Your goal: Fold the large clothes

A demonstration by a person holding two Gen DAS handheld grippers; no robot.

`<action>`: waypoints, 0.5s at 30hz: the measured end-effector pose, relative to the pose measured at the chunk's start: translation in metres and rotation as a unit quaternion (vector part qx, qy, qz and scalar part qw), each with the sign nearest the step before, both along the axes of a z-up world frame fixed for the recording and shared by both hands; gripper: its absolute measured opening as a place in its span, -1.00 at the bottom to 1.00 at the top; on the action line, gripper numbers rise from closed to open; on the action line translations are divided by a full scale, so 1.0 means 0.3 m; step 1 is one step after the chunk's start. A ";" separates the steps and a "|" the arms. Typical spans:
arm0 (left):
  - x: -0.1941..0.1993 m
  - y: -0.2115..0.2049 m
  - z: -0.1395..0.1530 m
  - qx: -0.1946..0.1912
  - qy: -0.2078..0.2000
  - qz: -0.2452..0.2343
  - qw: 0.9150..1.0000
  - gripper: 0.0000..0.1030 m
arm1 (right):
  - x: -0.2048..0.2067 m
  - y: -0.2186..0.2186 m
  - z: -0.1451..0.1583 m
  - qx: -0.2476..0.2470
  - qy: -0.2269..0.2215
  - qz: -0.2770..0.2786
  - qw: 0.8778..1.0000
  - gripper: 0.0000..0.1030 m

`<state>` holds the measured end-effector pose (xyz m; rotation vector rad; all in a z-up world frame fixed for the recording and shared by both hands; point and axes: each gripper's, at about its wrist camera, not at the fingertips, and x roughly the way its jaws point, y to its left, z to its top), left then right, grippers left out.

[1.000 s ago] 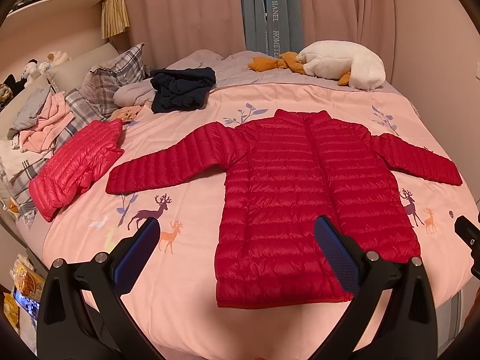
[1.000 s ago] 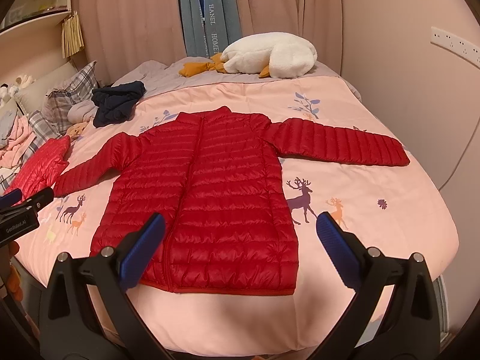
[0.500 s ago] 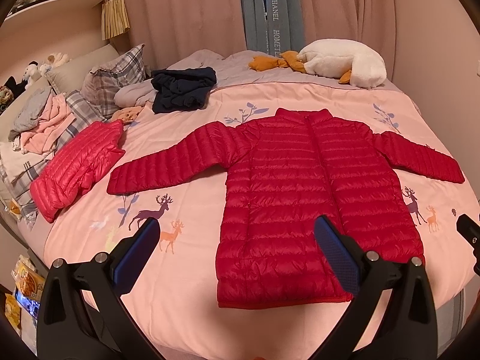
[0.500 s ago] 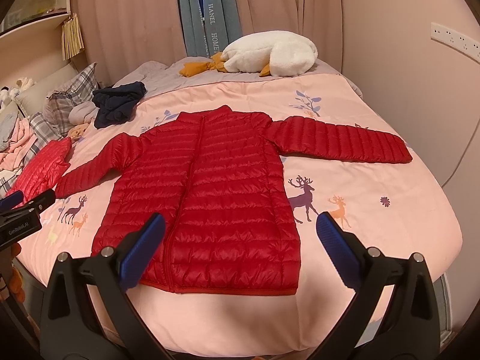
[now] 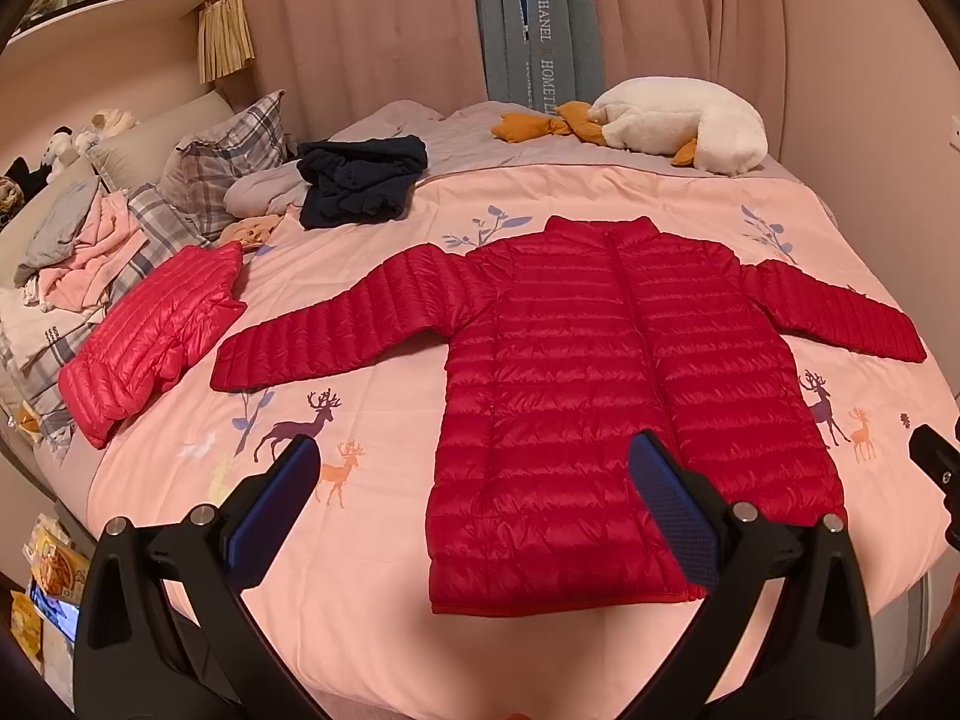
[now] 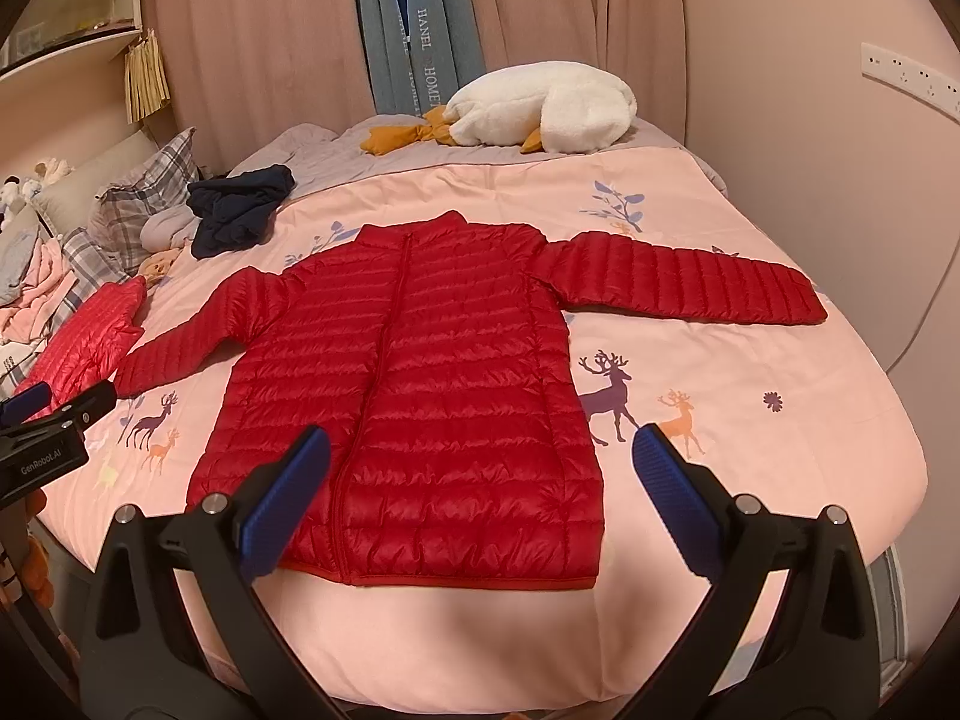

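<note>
Currently both the left tongs (image 5: 471, 501) and the right tongs (image 6: 480, 489) hover spread wide and empty above the near hem of the red down jacket (image 6: 414, 396), which lies flat, sleeves outspread, on the pink bed (image 6: 750, 456). Only the right wrist view shows the wall socket strip (image 6: 909, 81); only the left wrist view shows the snack packets (image 5: 51, 570) beside the bed.
</note>
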<state>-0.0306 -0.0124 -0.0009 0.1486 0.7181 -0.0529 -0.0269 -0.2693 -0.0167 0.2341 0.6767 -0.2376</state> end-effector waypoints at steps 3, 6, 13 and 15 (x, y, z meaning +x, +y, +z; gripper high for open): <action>-0.003 -0.001 -0.002 -0.001 0.000 -0.002 1.000 0.97 | 0.000 0.000 0.000 0.000 0.001 0.000 1.000 0.96; -0.003 -0.005 -0.003 0.000 -0.001 -0.004 1.000 0.97 | 0.000 0.000 0.000 0.000 0.000 0.000 1.000 0.96; -0.005 -0.002 -0.003 -0.001 0.000 -0.004 1.000 0.97 | 0.002 0.004 -0.003 0.001 0.000 0.003 1.000 0.96; -0.005 -0.002 -0.003 0.000 0.000 -0.004 1.000 0.97 | 0.003 0.007 -0.003 0.001 0.000 0.003 1.000 0.96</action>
